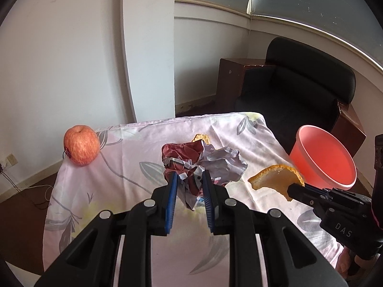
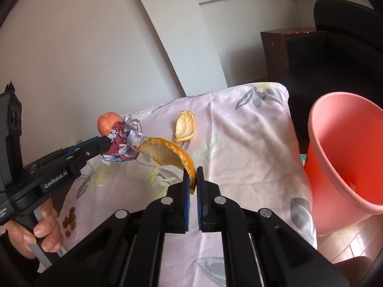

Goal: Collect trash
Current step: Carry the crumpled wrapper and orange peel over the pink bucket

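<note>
1. Two grippers are raised over the cloth-covered table (image 2: 239,129), both angled downward toward its far side.
2. The left gripper (image 1: 190,179) has its blue-padded jaws partly closed, clamped on a crumpled paper wad (image 1: 203,162) of white and dark red sheets. The wad is lifted clear of the cloth. In the right wrist view a hand (image 2: 40,229) grips this tool's handle at the near left.
3. The right gripper (image 2: 192,179) has its jaws almost fully together, pinching one end of a curved orange peel (image 2: 167,155). The peel hangs in the air, just right of the wad, orange skin outward and pale pith inward.
4. A pink bin (image 2: 347,157) stands off the right edge of the table, its mouth tilted toward the grippers in the view. A small amount of reddish material lies deep inside; what it is cannot be told.
5. A second peel piece (image 2: 185,126) lies on the cloth toward the far side, apart from both grippers.
6. An apple (image 1: 81,144) sits at the far left corner of the table, close to the edge.
7. Small brown bits (image 2: 69,222) lie on the cloth at the near left, beside the hand.
8. The cloth between the peel piece and the right edge is bare. A black armchair (image 1: 299,91) stands beyond the far right corner.
</note>
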Demonstrator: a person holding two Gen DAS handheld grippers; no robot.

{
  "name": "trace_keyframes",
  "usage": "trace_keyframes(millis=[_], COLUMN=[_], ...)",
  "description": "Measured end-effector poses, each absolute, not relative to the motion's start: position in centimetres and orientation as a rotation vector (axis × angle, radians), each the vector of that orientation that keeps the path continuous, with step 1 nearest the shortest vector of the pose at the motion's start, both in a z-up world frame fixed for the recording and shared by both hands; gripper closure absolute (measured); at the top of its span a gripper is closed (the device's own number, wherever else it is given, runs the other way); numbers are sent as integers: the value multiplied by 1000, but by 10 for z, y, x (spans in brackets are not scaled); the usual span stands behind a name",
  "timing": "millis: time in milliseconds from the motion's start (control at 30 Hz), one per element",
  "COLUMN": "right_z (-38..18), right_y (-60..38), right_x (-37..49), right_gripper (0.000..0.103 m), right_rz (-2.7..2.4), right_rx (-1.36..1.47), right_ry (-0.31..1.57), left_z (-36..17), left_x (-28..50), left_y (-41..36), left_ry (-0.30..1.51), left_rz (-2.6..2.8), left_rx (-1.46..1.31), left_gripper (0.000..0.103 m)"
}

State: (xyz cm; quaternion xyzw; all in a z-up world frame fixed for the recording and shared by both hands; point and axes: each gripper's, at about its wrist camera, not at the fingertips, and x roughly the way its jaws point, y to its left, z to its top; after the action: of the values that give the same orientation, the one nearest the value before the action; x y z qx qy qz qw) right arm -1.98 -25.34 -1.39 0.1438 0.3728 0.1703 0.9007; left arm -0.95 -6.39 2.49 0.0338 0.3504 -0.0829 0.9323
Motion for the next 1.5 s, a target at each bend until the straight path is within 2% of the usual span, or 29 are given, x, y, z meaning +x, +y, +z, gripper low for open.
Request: trace_keyframes(millis=[900,1500], right_z=[-8,-25], right_y=[-396,-444], right_x=[-48,-50], right_gripper=[98,97], right_rz=[21,-209], right_rx=[421,366], right_ry=[657,688], left_z=[34,8], left_x=[10,29], left_y=[-202,-294], left_ry=[654,772], left_rz=[-384,-611], left_rx=[195,165], left_gripper=[83,83])
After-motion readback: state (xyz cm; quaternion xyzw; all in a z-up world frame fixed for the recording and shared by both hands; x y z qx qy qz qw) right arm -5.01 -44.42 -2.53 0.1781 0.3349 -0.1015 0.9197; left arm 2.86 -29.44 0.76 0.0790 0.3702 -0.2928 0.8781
